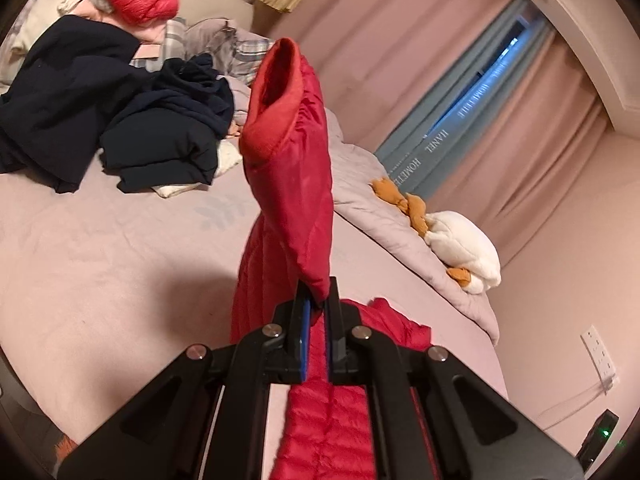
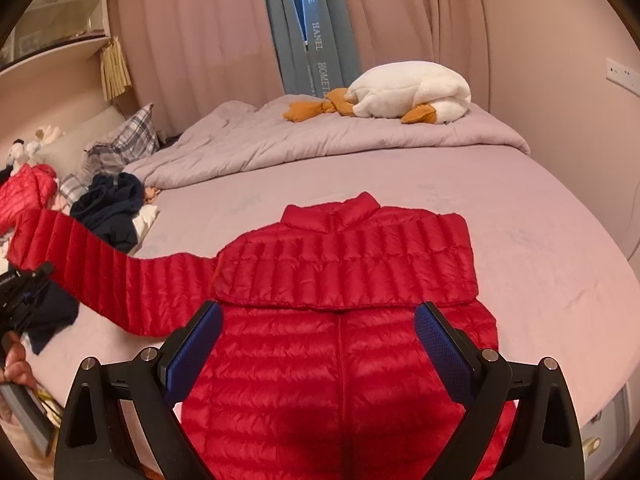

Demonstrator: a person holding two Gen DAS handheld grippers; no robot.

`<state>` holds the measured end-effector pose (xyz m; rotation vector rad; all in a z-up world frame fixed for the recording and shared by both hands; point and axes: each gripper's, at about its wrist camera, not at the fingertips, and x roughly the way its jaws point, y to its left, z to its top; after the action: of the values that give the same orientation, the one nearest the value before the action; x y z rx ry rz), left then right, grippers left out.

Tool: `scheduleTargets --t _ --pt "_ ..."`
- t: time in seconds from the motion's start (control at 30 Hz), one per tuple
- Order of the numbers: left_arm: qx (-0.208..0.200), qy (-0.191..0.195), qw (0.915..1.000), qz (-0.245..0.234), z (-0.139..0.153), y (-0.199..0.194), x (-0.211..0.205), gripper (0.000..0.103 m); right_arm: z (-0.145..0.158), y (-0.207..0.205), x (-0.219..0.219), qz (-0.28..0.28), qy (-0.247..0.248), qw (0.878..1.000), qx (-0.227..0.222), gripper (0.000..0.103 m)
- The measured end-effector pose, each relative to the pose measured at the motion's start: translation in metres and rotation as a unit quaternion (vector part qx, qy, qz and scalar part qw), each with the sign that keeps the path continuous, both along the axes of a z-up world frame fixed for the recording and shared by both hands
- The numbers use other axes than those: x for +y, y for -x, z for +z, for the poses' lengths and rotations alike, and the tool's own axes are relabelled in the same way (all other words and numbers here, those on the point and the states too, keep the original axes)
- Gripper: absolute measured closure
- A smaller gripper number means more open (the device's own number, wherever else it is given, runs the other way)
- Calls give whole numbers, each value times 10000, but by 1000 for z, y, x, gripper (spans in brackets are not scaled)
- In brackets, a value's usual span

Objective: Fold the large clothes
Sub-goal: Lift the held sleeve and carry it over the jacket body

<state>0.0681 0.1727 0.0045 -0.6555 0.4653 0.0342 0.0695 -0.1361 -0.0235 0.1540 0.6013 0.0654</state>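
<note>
Red jacket (image 2: 340, 320) looks light, puffy, slippery; left gripper (image 1: 316, 308) pinches sleeve (image 1: 296, 184) near cuff; right gripper (image 2: 318, 332) jaws wide, empty; hold seams.

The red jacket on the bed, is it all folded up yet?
Not yet. The red jacket lies partly folded: one side is tucked in, but its sleeve stretches out sideways, pinched in the shut left tool.

We count two red down jackets: one spread on the bed (image 2: 540, 248), the red jacket (image 2: 340, 280), and a second red jacket (image 2: 28, 188) by the pillows. One plush goose (image 2: 408, 92). Two plaid pillows (image 2: 132, 132). One heap of dark clothes (image 2: 112, 208). Two grippers: left gripper (image 1: 318, 308), right gripper (image 2: 318, 332).
</note>
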Motion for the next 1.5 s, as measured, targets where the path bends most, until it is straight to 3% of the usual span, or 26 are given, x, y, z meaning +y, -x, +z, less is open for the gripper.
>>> scheduleTargets --t 0.6,0.97,1.5 --pt "3 -592 9928 -1045 -1 -4 -102 99 -17 18 -57 -385 -72 9992 -118 6" --pt "264 -851 9779 -1889 -24 -22 -163 99 -25 16 -78 -427 -187 9987 -196 6" --pt "708 -1231 9549 -2608 -63 -31 -224 99 -38 19 -94 -333 -317 9989 -105 6"
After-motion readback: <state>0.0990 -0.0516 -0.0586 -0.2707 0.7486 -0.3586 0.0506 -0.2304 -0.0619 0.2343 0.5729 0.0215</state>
